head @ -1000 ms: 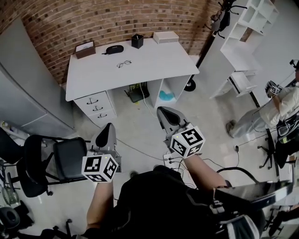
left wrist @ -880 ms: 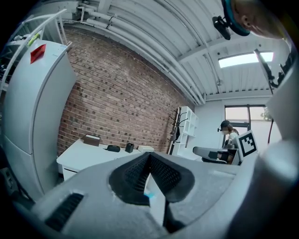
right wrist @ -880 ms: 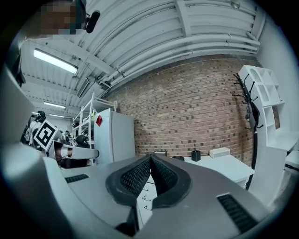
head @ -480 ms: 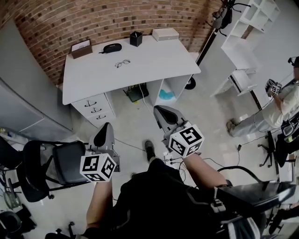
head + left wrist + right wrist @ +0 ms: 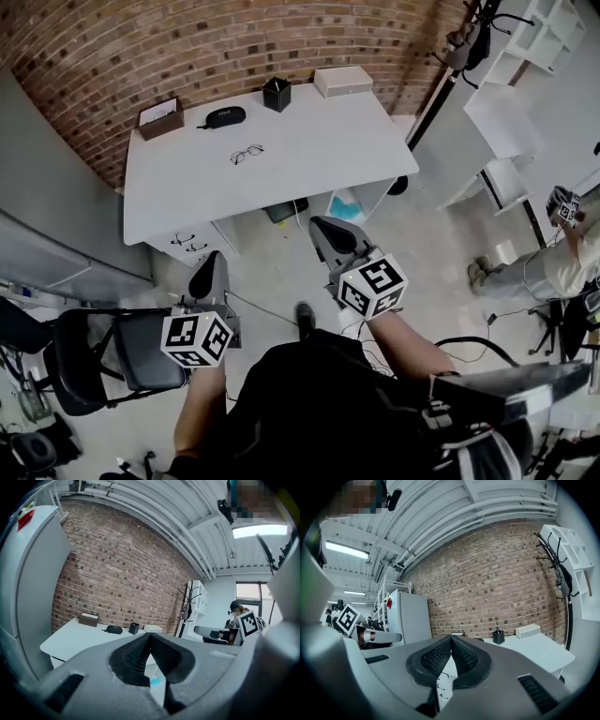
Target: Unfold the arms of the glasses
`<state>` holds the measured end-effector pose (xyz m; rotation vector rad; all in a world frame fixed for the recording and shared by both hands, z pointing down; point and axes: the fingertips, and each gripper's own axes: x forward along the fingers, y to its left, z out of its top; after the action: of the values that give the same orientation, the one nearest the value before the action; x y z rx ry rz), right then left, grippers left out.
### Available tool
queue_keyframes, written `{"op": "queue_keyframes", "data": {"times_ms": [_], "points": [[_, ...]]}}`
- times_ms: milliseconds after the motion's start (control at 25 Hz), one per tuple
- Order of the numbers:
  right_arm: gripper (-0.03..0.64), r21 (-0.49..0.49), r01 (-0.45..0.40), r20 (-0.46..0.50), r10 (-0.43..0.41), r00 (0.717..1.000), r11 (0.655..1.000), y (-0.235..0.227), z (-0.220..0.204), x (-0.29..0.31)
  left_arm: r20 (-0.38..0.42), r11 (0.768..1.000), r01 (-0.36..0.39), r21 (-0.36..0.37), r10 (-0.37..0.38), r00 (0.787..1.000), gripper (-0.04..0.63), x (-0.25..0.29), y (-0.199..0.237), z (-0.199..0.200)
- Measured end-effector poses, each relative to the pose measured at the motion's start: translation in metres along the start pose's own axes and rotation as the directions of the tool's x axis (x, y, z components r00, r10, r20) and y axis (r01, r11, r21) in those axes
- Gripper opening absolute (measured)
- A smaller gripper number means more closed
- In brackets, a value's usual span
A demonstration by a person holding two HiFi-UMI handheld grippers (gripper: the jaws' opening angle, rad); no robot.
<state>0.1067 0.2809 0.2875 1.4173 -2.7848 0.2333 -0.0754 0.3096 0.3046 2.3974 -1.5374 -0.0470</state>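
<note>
Short of the desk, the left gripper and right gripper hang over the floor, jaws closed on nothing, nearer its front edge than a second ago. Beyond, the glasses lie on bare desktop left of centre, long axis roughly along the desk, apart from the case and cup behind.

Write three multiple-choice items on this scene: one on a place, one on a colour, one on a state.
1. The glasses lie: A on the white desk; B on the chair; C on the floor.
2. The oval case on the desk is: A red; B black; C white.
3. The right gripper is: A open; B shut on the glasses; C shut, empty.
Key: A, they rest mid-desk; B, it shows dark against the white top; C, its jaws meet with nothing between.
</note>
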Motion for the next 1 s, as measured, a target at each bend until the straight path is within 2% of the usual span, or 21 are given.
{"op": "queue_keyframes", "data": {"times_ms": [360, 480, 720, 880, 1000], "points": [[0.006, 0.007, -0.056, -0.036, 0.056, 0.998, 0.998, -0.076, -0.001, 0.049, -0.043, 0.999, -0.042, 0.005, 0.042, 0.998, 0.008, 0.091, 0.006, 0.002], [0.006, 0.013, -0.053, -0.048, 0.053, 0.997, 0.999, -0.096, -0.003, 0.059, -0.053, 0.998, -0.054, -0.019, 0.053, 0.997, 0.008, 0.11, 0.005, 0.001], [0.006, 0.034, -0.062, -0.062, 0.064, 0.996, 0.997, -0.122, -0.003, 0.076, -0.079, 0.998, -0.055, 0.027, 0.057, 0.995, 0.008, 0.137, -0.001, 0.009], [0.006, 0.032, -0.067, -0.068, 0.069, 0.995, 0.997, -0.126, -0.007, 0.1, -0.093, 0.995, -0.088, 0.036, 0.091, 0.991, 0.008, 0.146, 0.02, 0.009], [0.006, 0.045, -0.069, -0.082, 0.073, 0.994, 0.997, -0.128, -0.011, 0.117, -0.109, 0.995, -0.083, 0.053, 0.088, 0.99, 0.008, 0.161, 0.038, 0.01]]}}
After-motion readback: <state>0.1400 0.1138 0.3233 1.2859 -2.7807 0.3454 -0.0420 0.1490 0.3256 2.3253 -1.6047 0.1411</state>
